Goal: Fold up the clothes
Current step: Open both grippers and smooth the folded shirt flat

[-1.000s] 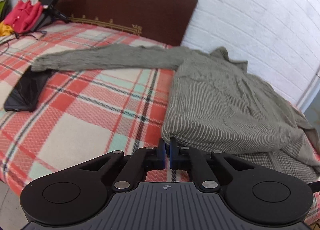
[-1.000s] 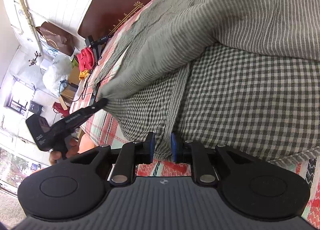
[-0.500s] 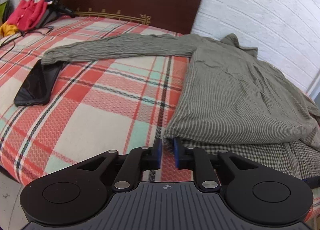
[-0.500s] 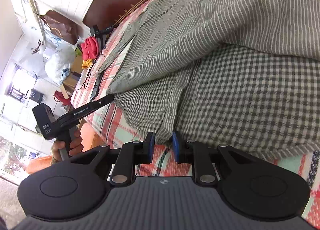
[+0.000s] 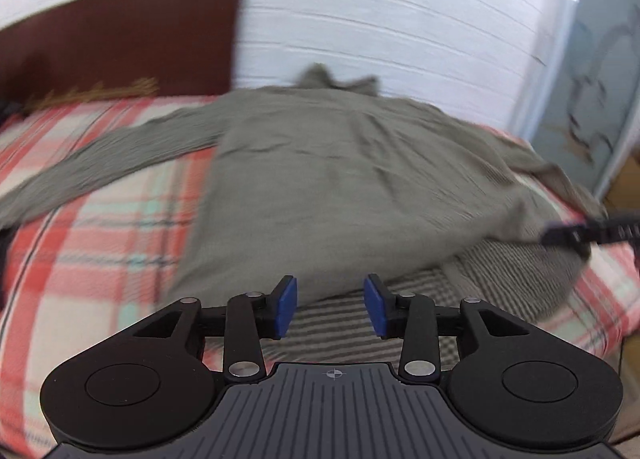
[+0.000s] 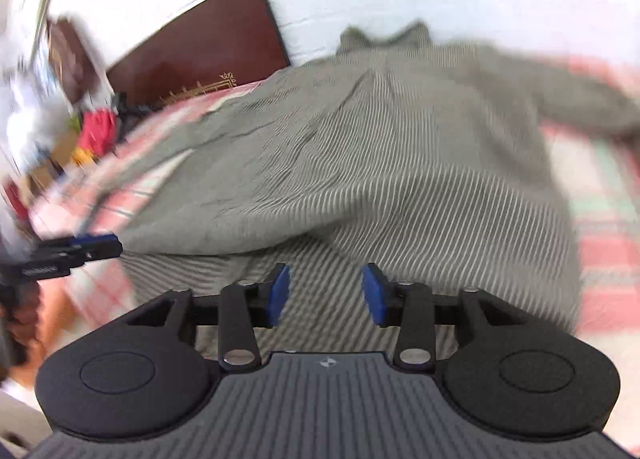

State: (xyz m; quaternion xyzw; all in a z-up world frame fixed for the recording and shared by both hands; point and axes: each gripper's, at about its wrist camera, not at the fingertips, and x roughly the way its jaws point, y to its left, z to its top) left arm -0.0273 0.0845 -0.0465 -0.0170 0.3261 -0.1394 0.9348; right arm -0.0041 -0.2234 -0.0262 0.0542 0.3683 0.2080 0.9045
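Grey-green striped shirt point(image 5: 340, 187) is lying spread on the plaid bed point(image 5: 100, 243), collar toward the white wall, its hem draped over a checked garment point(image 6: 320, 299). Both the left claw point(image 5: 330, 312) and the right claw point(image 6: 325, 294) are gaping about halfway, their jaws having just been opening, gripping nothing. Judging by this, the hem is laid; next comes gripping a sleeve and folding it inward.

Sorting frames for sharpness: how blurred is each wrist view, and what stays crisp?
Left wrist view: shirt and bedspread smeared; left tongs crisp. Right wrist view: edges streaked, shirt stripes partly readable; right tongs sharp.
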